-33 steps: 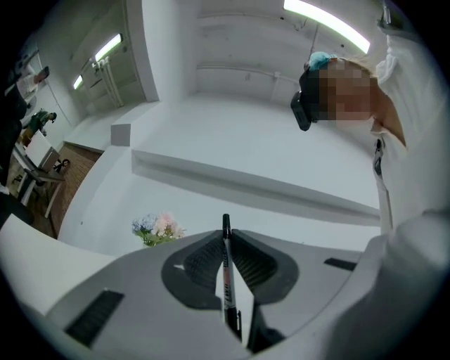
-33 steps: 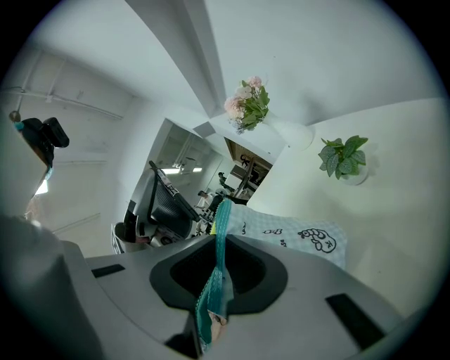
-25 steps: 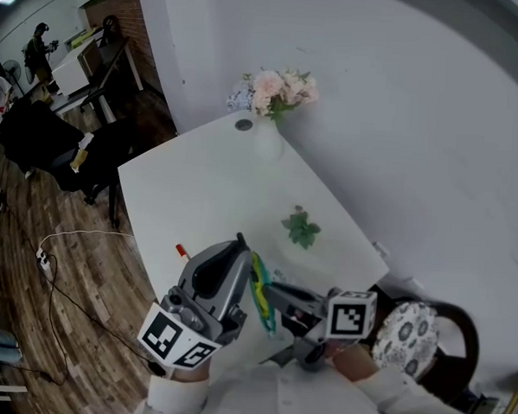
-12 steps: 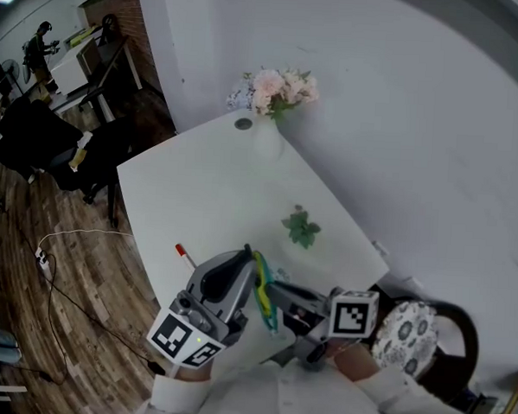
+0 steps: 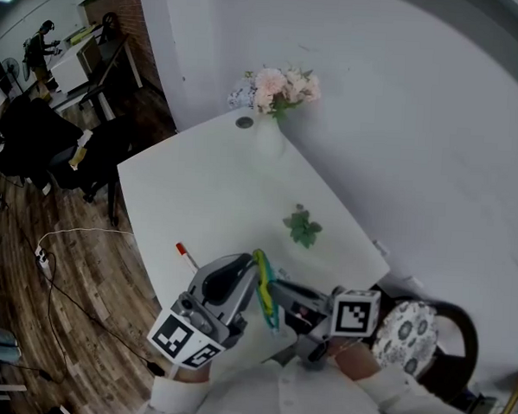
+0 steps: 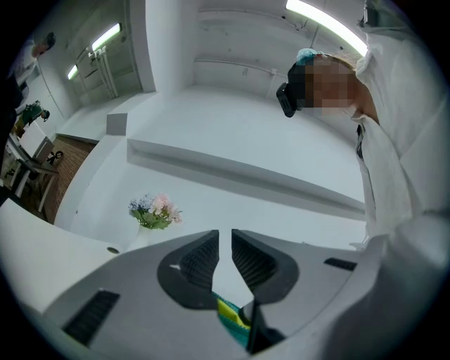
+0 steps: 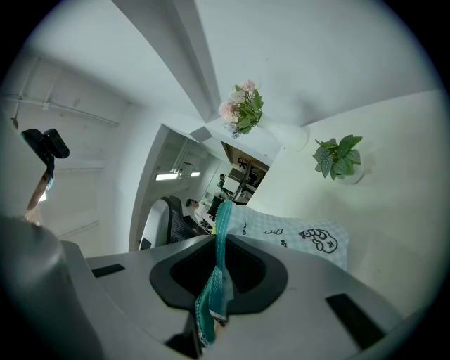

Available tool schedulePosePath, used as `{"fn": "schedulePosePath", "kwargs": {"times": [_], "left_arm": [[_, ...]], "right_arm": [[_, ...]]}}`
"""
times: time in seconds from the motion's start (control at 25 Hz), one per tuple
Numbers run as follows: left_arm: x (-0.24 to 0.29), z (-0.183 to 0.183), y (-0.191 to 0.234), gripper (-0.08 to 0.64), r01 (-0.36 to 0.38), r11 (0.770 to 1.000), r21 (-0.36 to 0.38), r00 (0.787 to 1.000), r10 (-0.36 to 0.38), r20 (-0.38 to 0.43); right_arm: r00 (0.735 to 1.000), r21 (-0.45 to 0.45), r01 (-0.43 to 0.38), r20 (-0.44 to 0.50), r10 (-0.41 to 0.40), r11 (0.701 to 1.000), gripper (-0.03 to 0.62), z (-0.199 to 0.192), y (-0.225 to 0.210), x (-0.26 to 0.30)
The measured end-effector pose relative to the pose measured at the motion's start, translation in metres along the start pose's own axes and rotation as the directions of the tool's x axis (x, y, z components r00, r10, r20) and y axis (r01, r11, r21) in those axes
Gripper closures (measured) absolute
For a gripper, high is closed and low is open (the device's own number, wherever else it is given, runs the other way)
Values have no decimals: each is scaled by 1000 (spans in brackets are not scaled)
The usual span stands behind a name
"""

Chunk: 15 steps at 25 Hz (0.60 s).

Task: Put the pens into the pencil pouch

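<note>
The pencil pouch, pale checked fabric with a green and yellow zip edge, hangs between my two grippers above the near end of the white table. My left gripper is shut on one side of the mouth; in the left gripper view the pouch's edge is pinched deep between the nearly closed jaws. From the other side, my right gripper is shut on the teal zip strip, and the pouch body hangs beyond it. One pen with a red cap lies on the table left of the left gripper.
A white vase of pink flowers stands at the table's far end, and a small green plant near the right edge. A chair with a patterned cushion is at the right. Wooden floor, a cable and office furniture lie to the left.
My left gripper has sunk a little, still holding the pouch's edge, which uncovers more of the red-capped pen. The right gripper and the pouch have stayed put.
</note>
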<state>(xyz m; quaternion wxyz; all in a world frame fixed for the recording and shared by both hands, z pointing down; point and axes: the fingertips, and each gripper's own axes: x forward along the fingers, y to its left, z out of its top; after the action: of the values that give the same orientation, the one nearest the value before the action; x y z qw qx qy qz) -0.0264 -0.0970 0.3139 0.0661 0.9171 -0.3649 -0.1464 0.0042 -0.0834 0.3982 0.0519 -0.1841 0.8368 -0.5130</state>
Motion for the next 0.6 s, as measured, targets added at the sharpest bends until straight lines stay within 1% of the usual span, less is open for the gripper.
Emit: {"fn": "schedulePosePath", "kwargs": {"times": [0.24,0.44,0.52,0.6], "left_arm": [[-2,-3,4,520,-14,1000,-1,1000,14,-18],[-11,-12,12,520,-25,1000,-17,998,23,-65],[-17,-17,20,520,-48,999,-22,995,45,-90],[-25,-22,32,520,-96,995,-17,988,93,-124]], "right_arm": [[1000,0,-2,4,2,1000,552,1,0,0],[1000,5,-3,0,3,1000,552,-1,0,0],[1000,3,-19,-6,19,1000,552,-3,2,2],[999,-1,-30,-10,30,1000,552,-5,5,4]]}}
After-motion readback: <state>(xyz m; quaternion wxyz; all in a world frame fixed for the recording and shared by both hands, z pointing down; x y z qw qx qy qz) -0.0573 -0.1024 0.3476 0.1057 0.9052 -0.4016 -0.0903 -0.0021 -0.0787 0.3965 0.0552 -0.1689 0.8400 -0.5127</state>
